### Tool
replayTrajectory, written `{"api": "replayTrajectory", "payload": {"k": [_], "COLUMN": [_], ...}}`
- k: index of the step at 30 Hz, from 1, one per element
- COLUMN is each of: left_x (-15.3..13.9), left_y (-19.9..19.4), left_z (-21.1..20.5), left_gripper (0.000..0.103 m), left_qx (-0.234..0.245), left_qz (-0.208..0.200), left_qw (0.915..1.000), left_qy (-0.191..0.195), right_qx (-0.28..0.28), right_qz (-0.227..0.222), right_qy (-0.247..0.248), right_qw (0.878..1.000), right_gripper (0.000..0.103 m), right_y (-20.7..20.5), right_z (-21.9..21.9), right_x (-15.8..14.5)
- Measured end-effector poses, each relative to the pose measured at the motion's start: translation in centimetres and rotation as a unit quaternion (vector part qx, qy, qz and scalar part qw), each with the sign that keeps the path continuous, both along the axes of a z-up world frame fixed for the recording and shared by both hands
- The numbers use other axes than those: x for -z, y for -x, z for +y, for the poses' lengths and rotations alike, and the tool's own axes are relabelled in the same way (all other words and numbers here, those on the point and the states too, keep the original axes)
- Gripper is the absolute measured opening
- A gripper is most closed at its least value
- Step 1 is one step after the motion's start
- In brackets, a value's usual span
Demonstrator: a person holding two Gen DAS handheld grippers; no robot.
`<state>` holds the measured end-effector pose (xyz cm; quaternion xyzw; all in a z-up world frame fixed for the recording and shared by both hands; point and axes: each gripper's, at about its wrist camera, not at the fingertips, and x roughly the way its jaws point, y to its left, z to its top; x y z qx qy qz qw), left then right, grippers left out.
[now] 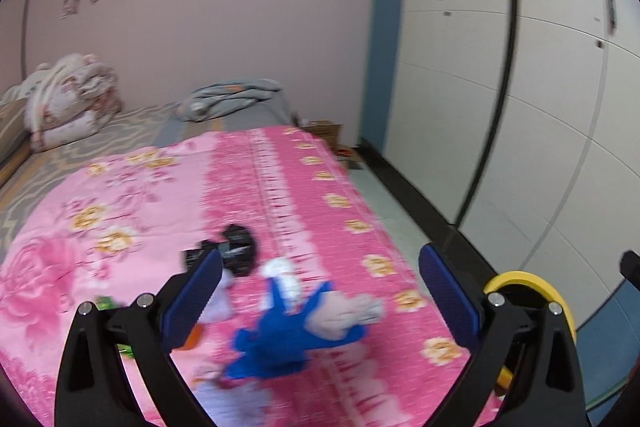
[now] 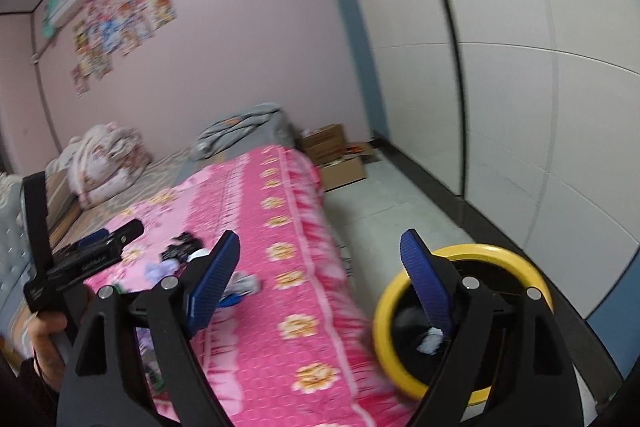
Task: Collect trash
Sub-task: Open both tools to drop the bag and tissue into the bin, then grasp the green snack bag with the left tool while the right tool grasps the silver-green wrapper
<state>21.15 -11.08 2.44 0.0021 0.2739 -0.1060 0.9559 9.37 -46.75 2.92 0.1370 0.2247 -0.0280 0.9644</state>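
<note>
Both pairs of jaws stand wide and released, with nothing between them. The left gripper [image 1: 320, 291] hangs over the near end of the bed [image 1: 132, 211], above a blue and pale scrap [image 1: 292, 331] lying on the pink floral cover. The right gripper [image 2: 320, 279] is off the bed's edge, with the yellow-rimmed bin [image 2: 400, 307] just behind its right finger.

The trash is split: a white wad [image 2: 432, 339] already lies inside the bin, while the blue scrap, a green wrapper [image 1: 106, 303] and an orange bit [image 1: 192, 339] remain on the cover.

Risks, as I judge them:
- Both views are smeared, so a closing grip timed now could miss the soft scrap or pinch up the bedcover with it.
- A black object [image 1: 236, 249] beyond the left finger may not be trash; I cannot tell what it is, and it could be swept in by mistake.
- The bin sits at the bed's edge near the right finger, so a careless swing might knock it.

The left view shows the scraps plainly but only an arc of the bin's rim. The right view shows the bin's inside, the left gripper held in a hand [image 2: 44, 343], and cardboard boxes [image 2: 340, 163] on the floor past the bed. Farther off, a bundled quilt [image 1: 68, 99] lies against the pink wall.
</note>
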Motion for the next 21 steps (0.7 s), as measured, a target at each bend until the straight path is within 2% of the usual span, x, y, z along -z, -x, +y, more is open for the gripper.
{"api": "replayTrajectory", "payload": {"k": [6,13,21], "left_x": [1.0,3.5,7.2], "left_y": [-0.1,-0.1,-0.9], "left_z": [6.9,14.8,20.2], "left_gripper": [0.095,0.095,0.095], "left_qx": [-0.070,-0.140,-0.184], "left_qz": [0.010,0.032,0.067], "left_qw": [0.9974,0.9894,0.9804], "left_qy": [-0.014,-0.024,-0.022], "right_qx": [-0.069,-0.139,-0.243], "right_qz": [0.017,0.043,0.080], "right_qy": [0.011,0.019,0.019], "right_qw": [0.997,0.989,0.967], "right_gripper": [0.080,0.083,0.087], "right_y": [-0.6,-0.9,-2.2], "right_z": [5.7,11.4,16.4], "right_x": [1.2,3.5,6.6]}}
